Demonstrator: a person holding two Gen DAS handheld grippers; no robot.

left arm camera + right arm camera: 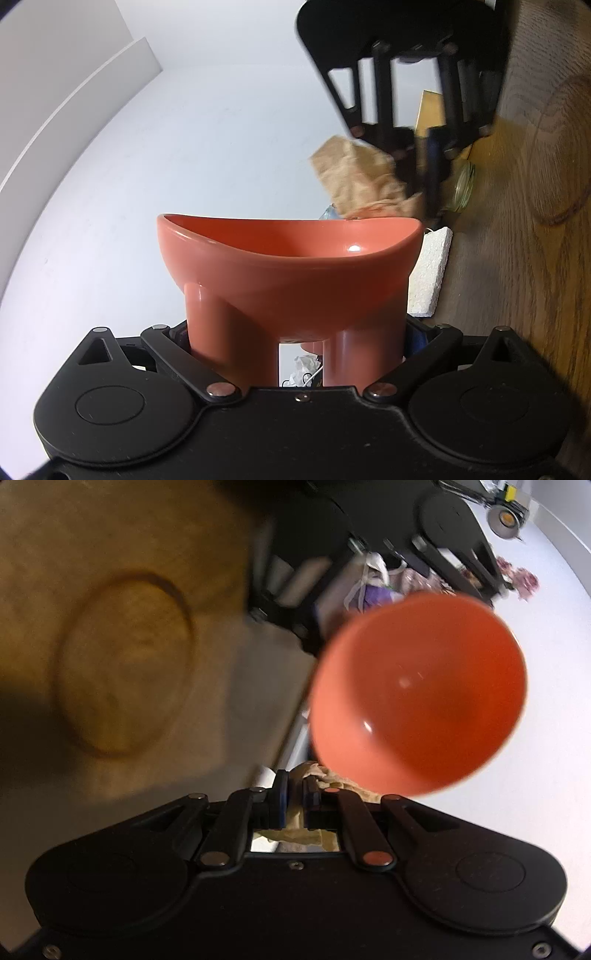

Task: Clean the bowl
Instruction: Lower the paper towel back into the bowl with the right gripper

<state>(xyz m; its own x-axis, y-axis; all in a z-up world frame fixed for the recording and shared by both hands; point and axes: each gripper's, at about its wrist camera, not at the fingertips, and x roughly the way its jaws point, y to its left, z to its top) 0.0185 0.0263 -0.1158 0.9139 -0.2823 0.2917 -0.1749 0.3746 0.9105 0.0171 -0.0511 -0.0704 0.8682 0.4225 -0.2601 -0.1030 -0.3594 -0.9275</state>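
The wooden table (122, 664) fills the left of the right wrist view, with a ring mark on it. The orange bowl (291, 266) sits mid-frame in the left wrist view, lifted off the table, the left gripper (295, 343) clamped on its thick legs. At upper right there, the right gripper (417, 173) pinches a crumpled brown paper towel (354, 177), which hangs just above the bowl's rim. The bowl's inside looks glossy and bare, so I judge wiping has barely begun or is about to start; the whole inside is left to rub.
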